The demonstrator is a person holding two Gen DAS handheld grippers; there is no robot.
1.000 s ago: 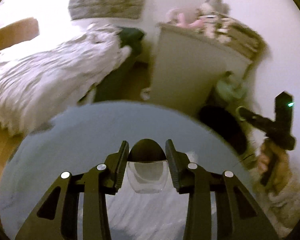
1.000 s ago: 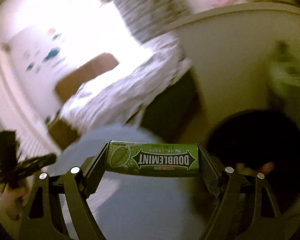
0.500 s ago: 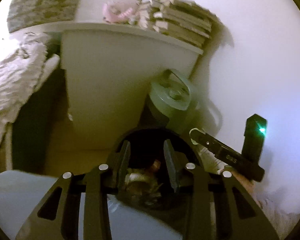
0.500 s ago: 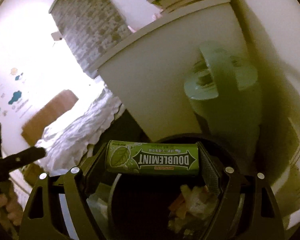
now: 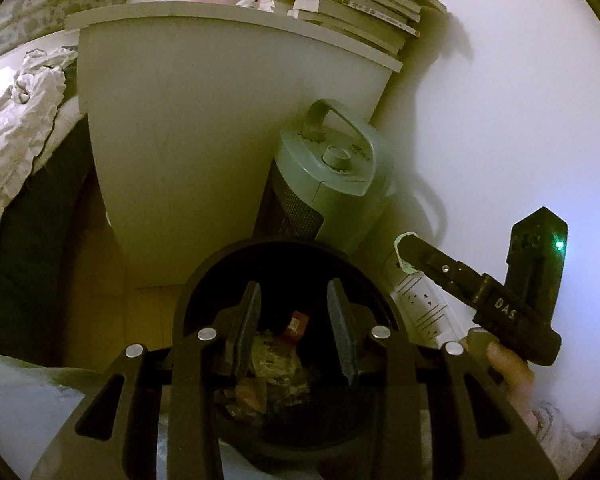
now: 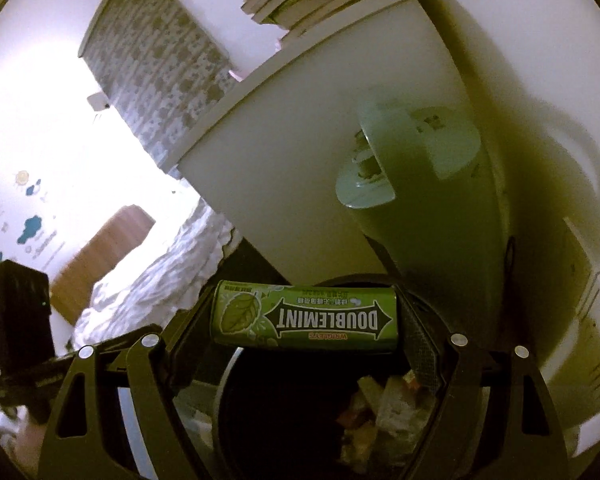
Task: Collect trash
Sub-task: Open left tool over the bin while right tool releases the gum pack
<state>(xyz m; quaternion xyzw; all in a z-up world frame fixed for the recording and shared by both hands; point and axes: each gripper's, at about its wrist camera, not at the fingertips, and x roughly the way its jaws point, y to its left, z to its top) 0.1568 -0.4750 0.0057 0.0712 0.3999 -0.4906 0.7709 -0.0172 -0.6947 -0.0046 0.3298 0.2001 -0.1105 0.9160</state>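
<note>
A black round trash bin (image 5: 188, 300) with wrappers and paper inside stands on the floor below both grippers; it also shows in the right wrist view (image 6: 236, 412). My left gripper (image 5: 294, 328) is open and empty over the bin's mouth. My right gripper (image 6: 306, 322) is shut on a green Doublemint gum pack (image 6: 306, 318), held crosswise above the bin's rim. The right gripper (image 5: 420, 258) also shows at the right of the left wrist view.
A white cabinet (image 5: 204, 128) with stacked books (image 5: 352, 4) stands behind the bin. A pale green heater (image 5: 332, 176) stands at the bin's far right, by the wall, with a white power strip (image 5: 424, 300) beside it. A bed with a rumpled cover (image 5: 16, 120) lies left.
Both grippers swung from the grey-blue table toward the bin and now hover over it. The clear plastic cup seen between the left fingers a second ago is gone. The gum pack stays gripped.
</note>
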